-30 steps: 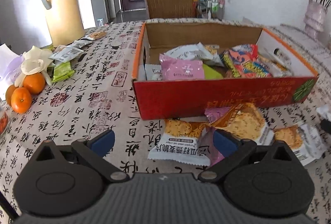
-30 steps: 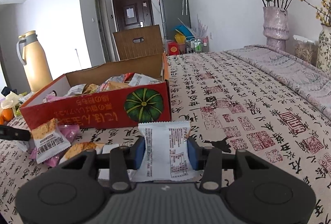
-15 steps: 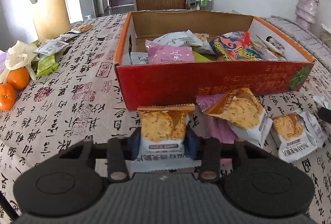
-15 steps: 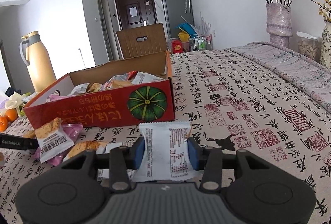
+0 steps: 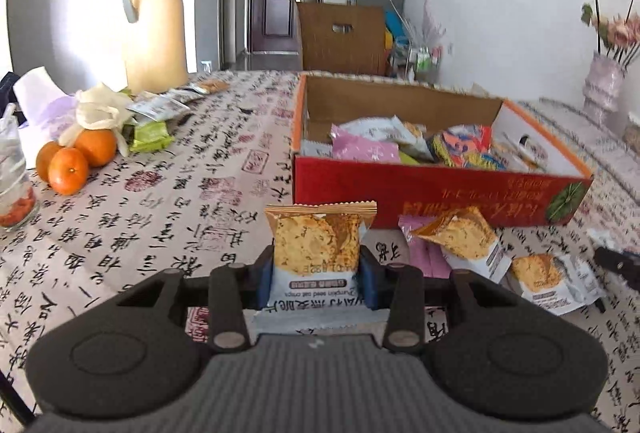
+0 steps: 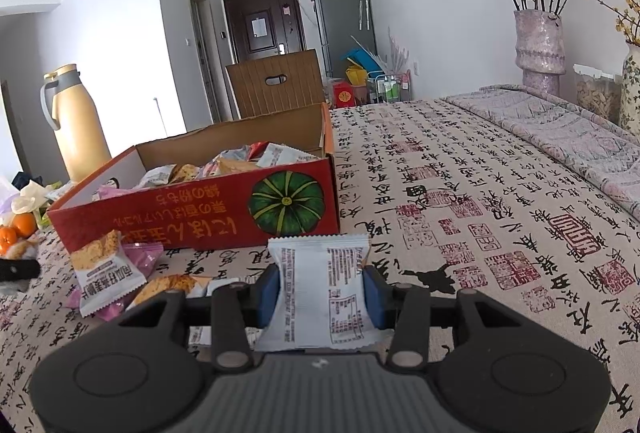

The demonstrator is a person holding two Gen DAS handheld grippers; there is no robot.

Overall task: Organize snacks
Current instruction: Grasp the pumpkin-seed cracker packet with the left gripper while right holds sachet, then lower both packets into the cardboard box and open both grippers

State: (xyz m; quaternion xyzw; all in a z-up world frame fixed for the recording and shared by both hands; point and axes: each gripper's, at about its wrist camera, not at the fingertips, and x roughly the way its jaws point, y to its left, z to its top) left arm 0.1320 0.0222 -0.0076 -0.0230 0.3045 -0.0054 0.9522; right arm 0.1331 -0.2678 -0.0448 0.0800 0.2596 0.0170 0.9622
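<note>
Left wrist view, far left: clear glass jar (image 5: 14, 169) at the frame edge with red bits at its bottom; three oranges (image 5: 76, 157) just beside it on the calligraphy-print tablecloth (image 5: 192, 193).
Behind them: tall cream thermos jug with grey handle (image 5: 154, 21), upright, with flat snack sachets (image 5: 164, 107) lying near its base.
Left gripper (image 5: 318, 273): blue pads clenched on an orange-and-white oat crisp packet (image 5: 318, 253), held upright above the cloth, in front of the box's left corner.
Open red cardboard box (image 5: 420, 189): holds a loose heap of packets, a pink one (image 5: 366, 149) at the left, white and multicoloured ones to its right.
Outside the box: two more crisp packets (image 5: 464, 237) and pink sachets on the cloth, against its front wall.
Right wrist view, same box (image 6: 192, 221): left of centre, green pumpkin picture on its right end.
Right gripper (image 6: 320, 291): jaws grasping a white printed snack packet (image 6: 320, 293), upright, in front of the box's right corner.
Far right: pink mottled vase (image 6: 540, 45) holding dried roses.
</note>
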